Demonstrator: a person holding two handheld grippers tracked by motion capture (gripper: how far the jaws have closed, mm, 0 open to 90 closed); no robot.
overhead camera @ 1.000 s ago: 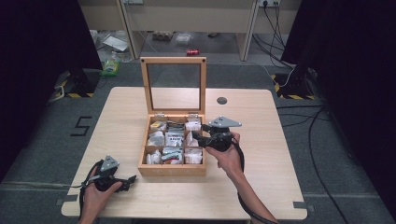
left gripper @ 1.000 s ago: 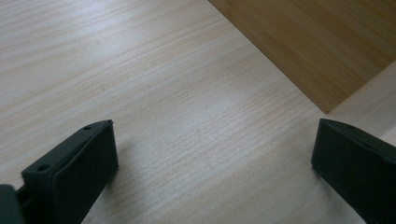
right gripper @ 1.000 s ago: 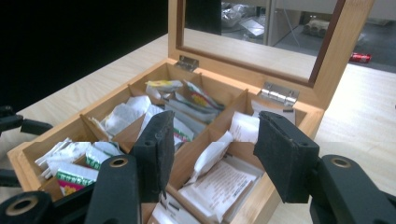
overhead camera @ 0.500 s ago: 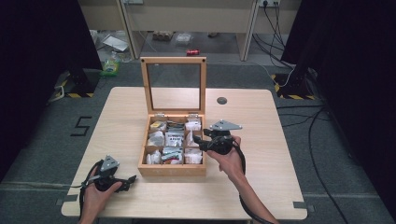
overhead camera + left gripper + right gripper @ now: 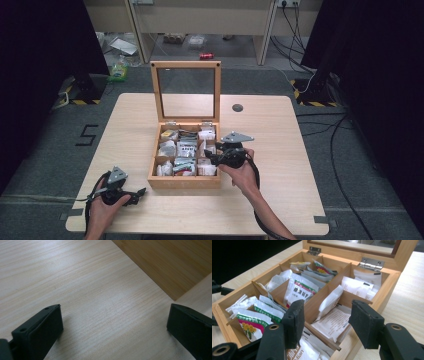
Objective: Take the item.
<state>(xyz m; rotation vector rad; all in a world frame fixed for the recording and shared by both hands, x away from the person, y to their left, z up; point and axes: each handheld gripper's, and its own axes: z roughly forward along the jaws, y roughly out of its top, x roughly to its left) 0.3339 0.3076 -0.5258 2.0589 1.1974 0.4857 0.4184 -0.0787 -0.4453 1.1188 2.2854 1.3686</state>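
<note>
Item: white sachet (image 5: 331,300), light, limp, crinkly; we pinch its upright edge, right gripper (image 5: 325,323) spread, holding nothing.

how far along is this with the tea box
Done: the wooden box stands with its glass lid raised, compartments full of sachets. In hand: the right gripper hovers open over the box's right side, above a white sachet leaning on a divider, nothing between its jaws. Left: gripping a sachet. The left gripper rests open on the table.
</note>
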